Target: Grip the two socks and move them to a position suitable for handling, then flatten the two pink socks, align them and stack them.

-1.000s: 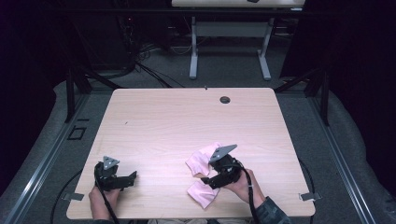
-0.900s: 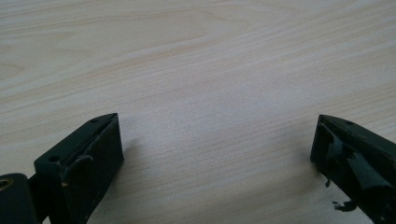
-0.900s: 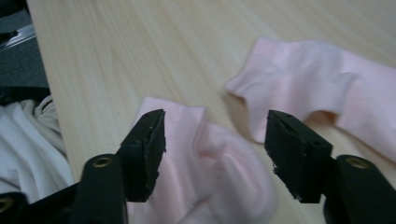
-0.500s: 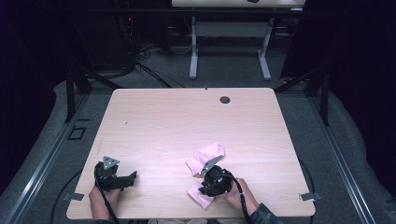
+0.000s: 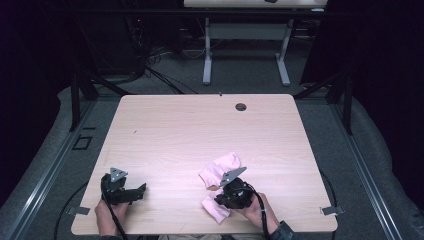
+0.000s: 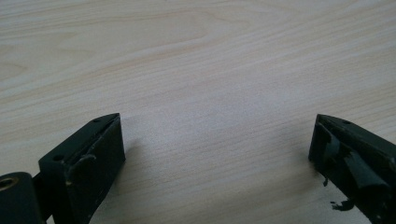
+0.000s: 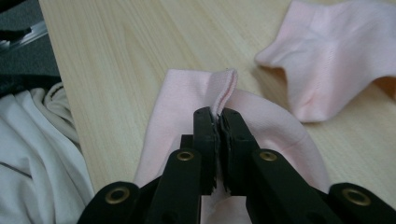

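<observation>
Two pink socks lie on the wooden table (image 5: 200, 130) near its front edge. The nearer sock (image 5: 214, 210) (image 7: 187, 93) is pinched at a raised fold by my right gripper (image 5: 219, 200) (image 7: 217, 116), whose jaws have just been closing and now press together on the fabric. The other sock (image 5: 223, 167) (image 7: 336, 56) lies flat just beyond it, untouched. At the front left my left gripper (image 5: 141, 189) (image 6: 217, 123) rests on bare wood. Its jaws stand wide apart with nothing between them.
A small dark round hole (image 5: 241, 107) sits near the table's far edge. Another table's legs (image 5: 245, 60) stand on the grey floor behind. The person's white garment (image 7: 32, 154) shows past the table's front edge.
My right gripper has shifted toward the front edge, from beside the far sock onto the near sock, and closed on its fold. The left gripper has stayed put.
</observation>
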The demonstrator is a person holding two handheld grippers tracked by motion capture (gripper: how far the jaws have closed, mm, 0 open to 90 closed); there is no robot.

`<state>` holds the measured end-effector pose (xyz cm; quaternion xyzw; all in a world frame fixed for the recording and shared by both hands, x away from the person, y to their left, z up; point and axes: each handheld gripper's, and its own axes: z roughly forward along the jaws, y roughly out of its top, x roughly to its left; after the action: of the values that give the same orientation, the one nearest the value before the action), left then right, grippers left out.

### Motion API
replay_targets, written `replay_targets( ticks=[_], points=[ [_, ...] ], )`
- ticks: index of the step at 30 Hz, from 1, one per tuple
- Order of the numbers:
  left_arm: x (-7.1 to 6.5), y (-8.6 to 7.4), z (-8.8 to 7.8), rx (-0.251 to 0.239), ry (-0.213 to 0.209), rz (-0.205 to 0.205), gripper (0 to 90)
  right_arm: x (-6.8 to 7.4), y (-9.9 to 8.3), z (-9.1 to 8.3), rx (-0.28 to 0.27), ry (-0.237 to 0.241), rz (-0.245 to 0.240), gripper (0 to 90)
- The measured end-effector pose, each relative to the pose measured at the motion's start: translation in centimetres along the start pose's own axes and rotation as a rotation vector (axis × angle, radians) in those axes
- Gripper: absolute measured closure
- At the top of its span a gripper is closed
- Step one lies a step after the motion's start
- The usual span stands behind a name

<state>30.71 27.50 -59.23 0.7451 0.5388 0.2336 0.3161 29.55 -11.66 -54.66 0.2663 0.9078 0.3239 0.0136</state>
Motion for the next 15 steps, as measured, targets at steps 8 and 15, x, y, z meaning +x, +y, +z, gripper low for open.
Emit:
replay_targets(
  ticks=[8, 15],
  points=[
    [-2.0, 0.2, -1.9, -0.113, -0.165, 0.033, 7.2, 0.0, 0.3, -2.4, -0.067, -0.013, 0.011, 85.5],
    [-5.0, 1.1, -2.1, -0.124, -0.264, 0.114, 8.2, 0.1, 0.1, -2.4, -0.045, -0.058, 0.006, 81.9]
  ],
)
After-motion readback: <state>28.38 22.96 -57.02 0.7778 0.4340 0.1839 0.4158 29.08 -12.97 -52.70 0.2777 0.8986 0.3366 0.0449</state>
